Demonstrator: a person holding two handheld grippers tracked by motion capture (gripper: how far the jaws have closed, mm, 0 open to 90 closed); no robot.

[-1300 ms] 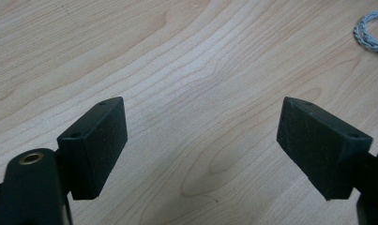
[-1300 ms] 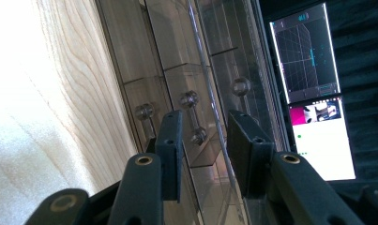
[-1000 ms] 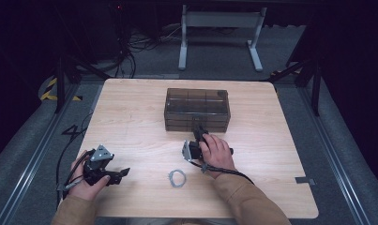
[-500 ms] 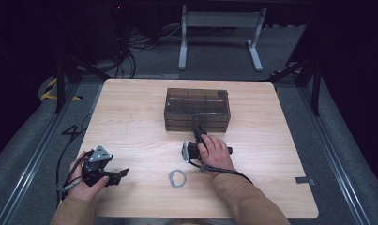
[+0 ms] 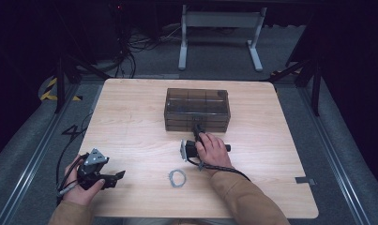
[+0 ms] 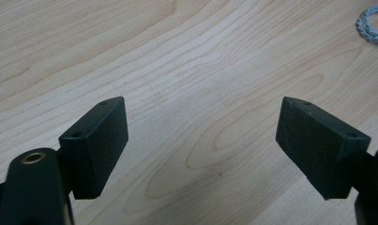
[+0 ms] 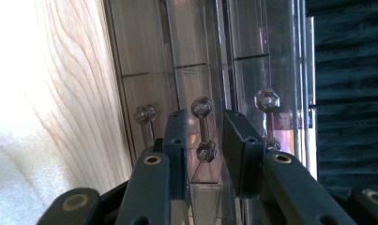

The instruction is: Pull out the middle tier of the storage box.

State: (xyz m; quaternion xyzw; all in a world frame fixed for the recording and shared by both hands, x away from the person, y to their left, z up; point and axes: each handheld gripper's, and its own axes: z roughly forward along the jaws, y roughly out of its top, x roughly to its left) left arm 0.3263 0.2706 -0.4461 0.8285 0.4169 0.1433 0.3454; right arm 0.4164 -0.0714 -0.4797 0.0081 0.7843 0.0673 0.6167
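Note:
A smoky clear drawer box (image 5: pixel 197 108) stands mid-table. My right gripper (image 5: pixel 197 127) points at its front, turned on its side. In the right gripper view the box's drawer fronts (image 7: pixel 144 56) carry three faceted handles. The right gripper (image 7: pixel 204 126) has its jaws on either side of the middle handle (image 7: pixel 205 140). The jaws have just been closing, and a thin gap still shows on each side of the handle. My left gripper (image 5: pixel 118 177) rests near the table's front left corner, open, with bare wood between its jaws (image 6: pixel 200 140).
A small silvery coiled ring (image 5: pixel 177 178) lies on the wood between the two hands, also at the top right corner of the left gripper view as the ring (image 6: pixel 374 26). The wooden table (image 5: pixel 130 117) ends in dark floor on all sides.

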